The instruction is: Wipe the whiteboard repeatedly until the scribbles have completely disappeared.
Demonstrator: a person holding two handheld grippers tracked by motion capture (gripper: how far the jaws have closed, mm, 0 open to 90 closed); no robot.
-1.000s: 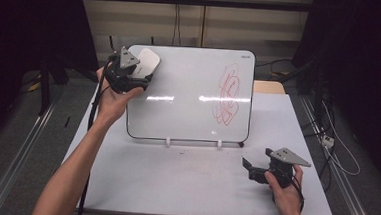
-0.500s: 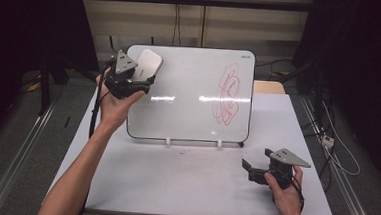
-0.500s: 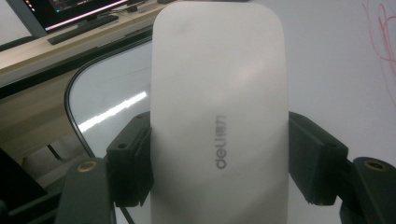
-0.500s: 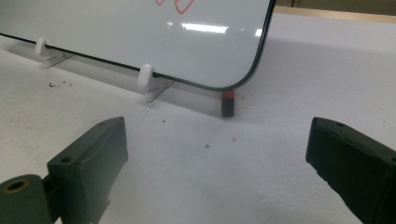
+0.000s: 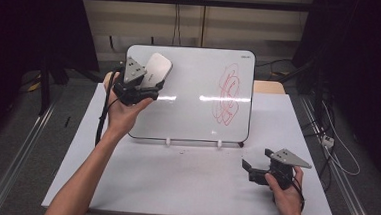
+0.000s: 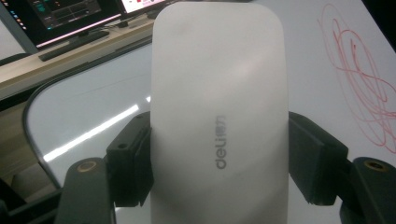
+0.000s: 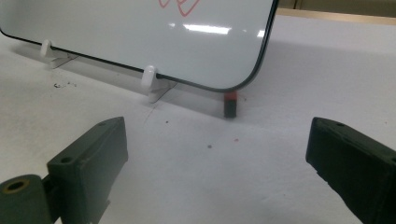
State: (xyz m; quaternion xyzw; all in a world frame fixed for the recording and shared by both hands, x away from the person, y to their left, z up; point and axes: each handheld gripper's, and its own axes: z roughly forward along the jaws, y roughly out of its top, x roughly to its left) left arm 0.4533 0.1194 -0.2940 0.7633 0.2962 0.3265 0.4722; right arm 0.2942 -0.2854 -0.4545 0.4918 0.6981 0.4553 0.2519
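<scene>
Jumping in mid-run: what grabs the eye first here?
The red scribble on the right half of the whiteboard propped on the table. Then the white eraser clamped in the left gripper at the board's upper left. The right gripper rests open on the table, front right.

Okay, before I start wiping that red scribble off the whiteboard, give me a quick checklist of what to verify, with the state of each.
1. Eraser clamped in the left hand-held gripper, a jaw pressing each long side: ok.
2. Eraser at the red scribble: not ok, it sits over the board's upper left, the scribble lies to the right.
3. Eraser face flat on the whiteboard: cannot tell.
4. Whiteboard upright on its white feet: ok.
5. Right hand-held gripper out of the wiping path, open, low on the table: ok.
</scene>
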